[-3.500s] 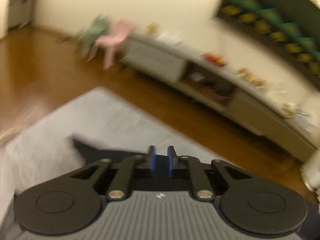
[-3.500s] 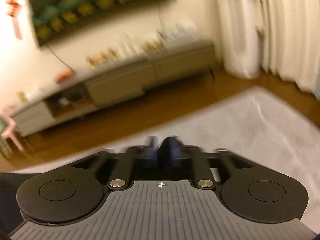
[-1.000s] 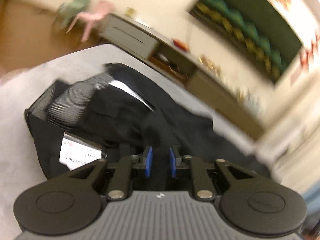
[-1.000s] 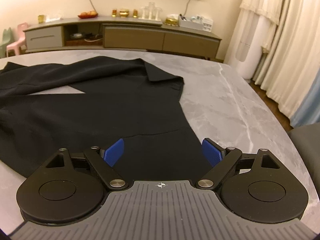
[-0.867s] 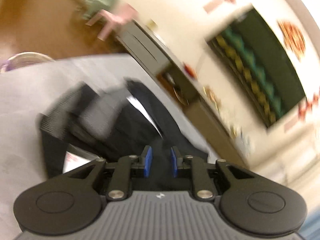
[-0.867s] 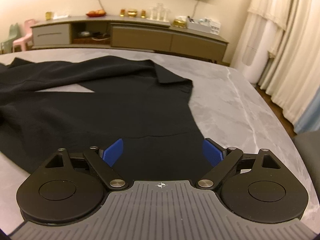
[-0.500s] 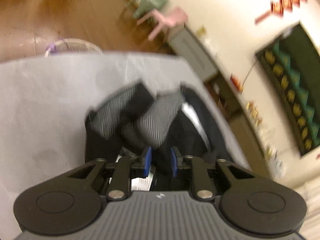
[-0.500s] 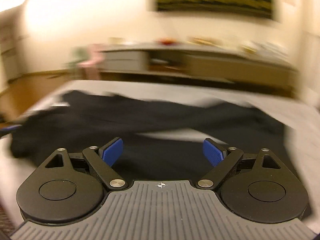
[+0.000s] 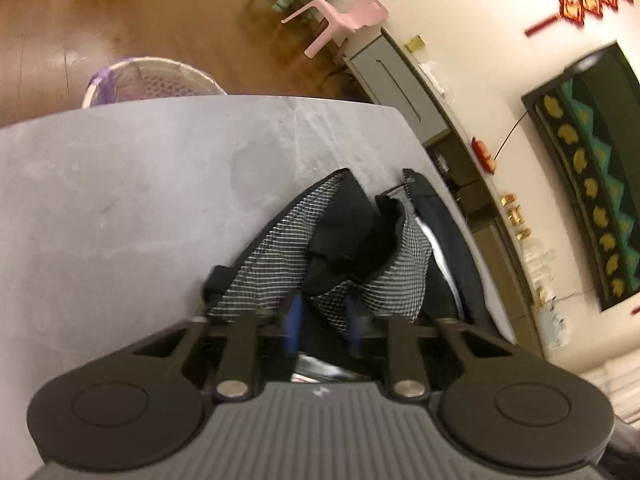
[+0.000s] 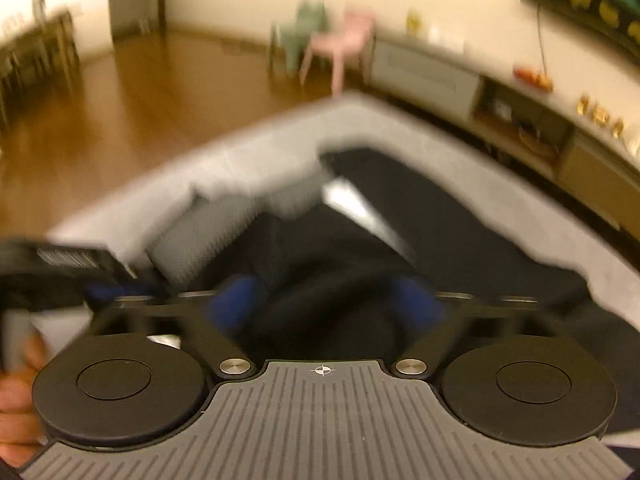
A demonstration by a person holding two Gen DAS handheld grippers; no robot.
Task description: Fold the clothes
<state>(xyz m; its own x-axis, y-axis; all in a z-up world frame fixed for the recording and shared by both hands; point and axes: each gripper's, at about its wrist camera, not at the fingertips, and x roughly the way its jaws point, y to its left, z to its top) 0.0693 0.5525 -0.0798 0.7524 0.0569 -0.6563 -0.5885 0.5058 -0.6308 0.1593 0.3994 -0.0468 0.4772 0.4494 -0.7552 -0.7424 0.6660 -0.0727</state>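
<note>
The left gripper (image 9: 322, 322) is being held low over the table's left half, angled toward its far edge. Its blue pads (image 9: 293, 322) are being kept nearly together, pinched on fabric that is bunched between them. The right gripper (image 10: 326, 304) is being held over the near part of the table with its blue pads (image 10: 232, 300) set wide apart and nothing gripped between them; this view is blurred. A hand (image 10: 18, 392) is being seen at the right view's lower left edge.
</note>
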